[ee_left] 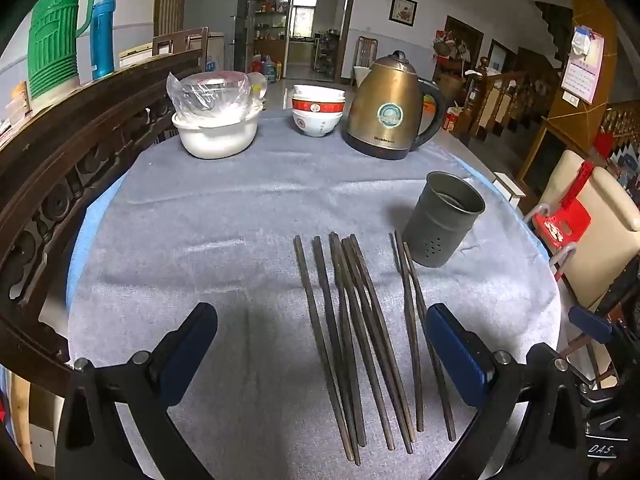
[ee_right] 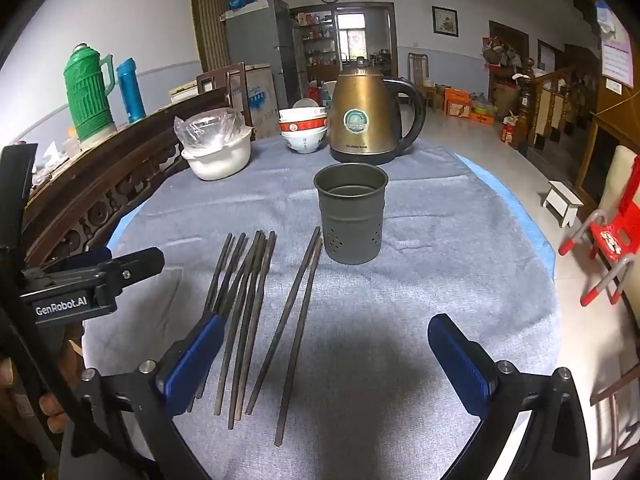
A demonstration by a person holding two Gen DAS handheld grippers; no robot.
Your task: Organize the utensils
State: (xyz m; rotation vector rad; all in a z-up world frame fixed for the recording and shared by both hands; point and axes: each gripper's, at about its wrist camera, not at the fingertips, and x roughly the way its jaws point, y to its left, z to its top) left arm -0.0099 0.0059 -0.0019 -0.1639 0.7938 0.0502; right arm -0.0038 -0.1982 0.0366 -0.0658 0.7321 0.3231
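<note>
The chopsticks [ee_left: 360, 340] lie crossed and bunched just ahead of the left gripper [ee_left: 322, 344], so a pinch could drag several along or roll one away. The holder [ee_right: 351, 216] stands beyond the right gripper [ee_right: 326, 352]. Both grippers hover wide apart, holding nothing.

You can read "GenRobot.AI" on the black left gripper body [ee_right: 60, 306], and "DAS" on a black label [ee_left: 600, 449] at lower right.

Both wrist views look forward, low over the table [ee_left: 200, 220]; both share chopsticks [ee_left: 360, 340] and holder [ee_right: 352, 216].
</note>
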